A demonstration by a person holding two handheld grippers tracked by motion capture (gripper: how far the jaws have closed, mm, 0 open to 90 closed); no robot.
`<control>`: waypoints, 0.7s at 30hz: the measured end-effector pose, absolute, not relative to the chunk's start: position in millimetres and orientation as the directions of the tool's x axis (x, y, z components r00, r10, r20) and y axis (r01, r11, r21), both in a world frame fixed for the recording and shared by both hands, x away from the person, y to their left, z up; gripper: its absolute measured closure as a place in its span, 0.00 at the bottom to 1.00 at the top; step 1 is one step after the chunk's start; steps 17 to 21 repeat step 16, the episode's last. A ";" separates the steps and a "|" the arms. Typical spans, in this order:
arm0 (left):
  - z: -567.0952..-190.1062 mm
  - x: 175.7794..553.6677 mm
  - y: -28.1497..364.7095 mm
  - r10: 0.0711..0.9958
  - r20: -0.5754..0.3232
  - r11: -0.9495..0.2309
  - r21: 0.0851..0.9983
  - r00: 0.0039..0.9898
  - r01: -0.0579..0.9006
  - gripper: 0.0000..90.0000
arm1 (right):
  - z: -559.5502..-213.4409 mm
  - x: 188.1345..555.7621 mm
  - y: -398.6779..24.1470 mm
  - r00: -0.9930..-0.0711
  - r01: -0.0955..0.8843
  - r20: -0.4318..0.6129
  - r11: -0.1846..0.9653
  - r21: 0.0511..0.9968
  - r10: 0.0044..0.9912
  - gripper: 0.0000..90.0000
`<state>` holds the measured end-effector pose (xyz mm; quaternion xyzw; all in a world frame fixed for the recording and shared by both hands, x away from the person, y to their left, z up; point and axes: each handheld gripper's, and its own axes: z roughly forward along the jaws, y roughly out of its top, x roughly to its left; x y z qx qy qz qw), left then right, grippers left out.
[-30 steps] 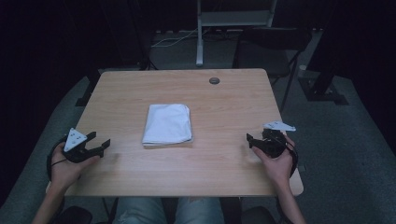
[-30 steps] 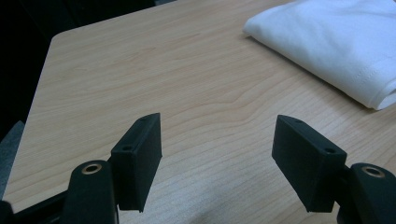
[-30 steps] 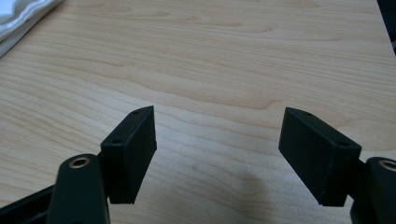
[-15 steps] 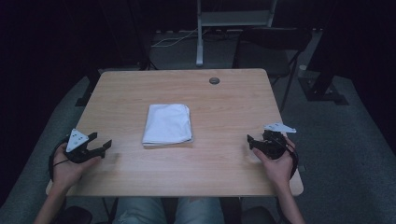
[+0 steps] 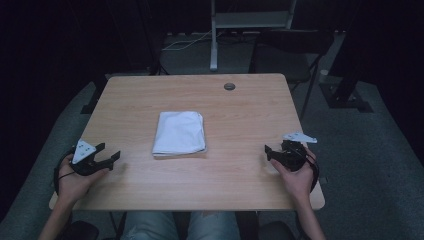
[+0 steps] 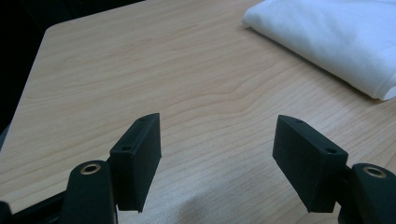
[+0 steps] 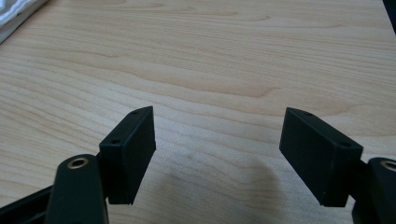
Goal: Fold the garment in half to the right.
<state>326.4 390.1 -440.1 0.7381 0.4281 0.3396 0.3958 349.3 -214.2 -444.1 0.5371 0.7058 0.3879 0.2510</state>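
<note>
Light wood table [image 5: 240, 165] in a dark room: 1 folded towel [image 5: 179, 132], 2 grippers, left [image 5: 111, 160] and right [image 5: 269, 152], both spread wide, empty.

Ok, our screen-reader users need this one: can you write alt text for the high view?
A folded white cloth lies near the middle of a wooden table. A seated person holds the left gripper and the right gripper near the table's two near corners, both open and apart from the cloth.
</note>
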 end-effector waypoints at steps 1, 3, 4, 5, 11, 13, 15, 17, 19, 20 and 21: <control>-440.1 326.3 390.0 0.900 0.165 -0.321 0.876 0.403 0.359 0.36 | -444.1 349.3 -214.4 -0.296 0.563 0.064 0.121 0.817 0.953 0.29; -440.1 326.5 389.9 0.899 0.164 -0.322 0.875 0.405 0.361 0.36 | -444.2 349.3 -214.7 -0.295 0.562 0.065 0.118 0.819 0.953 0.29; -440.1 326.4 389.9 0.899 0.165 -0.323 0.875 0.405 0.361 0.36 | -444.2 349.2 -214.8 -0.295 0.562 0.066 0.118 0.819 0.953 0.29; -440.1 326.4 389.8 0.900 0.166 -0.323 0.875 0.403 0.362 0.36 | -444.1 349.1 -214.9 -0.294 0.562 0.066 0.117 0.819 0.954 0.29; -440.1 325.4 389.6 0.902 0.164 -0.319 0.876 0.400 0.361 0.36 | -444.1 348.7 -214.1 -0.290 0.560 0.058 0.120 0.820 0.955 0.28; -440.1 325.4 389.6 0.902 0.164 -0.320 0.876 0.400 0.361 0.36 | -444.0 348.6 -214.1 -0.291 0.559 0.057 0.122 0.820 0.955 0.28; -440.2 325.4 389.2 0.901 0.167 -0.322 0.875 0.401 0.361 0.35 | -444.0 348.8 -213.7 -0.293 0.559 0.054 0.126 0.820 0.954 0.28; -440.2 325.4 389.1 0.900 0.169 -0.325 0.875 0.402 0.360 0.35 | -444.0 348.8 -213.3 -0.295 0.557 0.052 0.128 0.821 0.954 0.27; -440.2 325.4 389.1 0.900 0.169 -0.325 0.875 0.402 0.360 0.35 | -444.0 348.8 -213.3 -0.295 0.557 0.052 0.128 0.821 0.954 0.27; -440.2 325.4 389.1 0.900 0.169 -0.325 0.875 0.402 0.360 0.35 | -444.0 348.8 -213.3 -0.295 0.557 0.052 0.128 0.821 0.954 0.27; -440.2 325.4 389.1 0.900 0.169 -0.325 0.875 0.402 0.360 0.35 | -444.0 348.8 -213.3 -0.295 0.557 0.052 0.128 0.821 0.954 0.27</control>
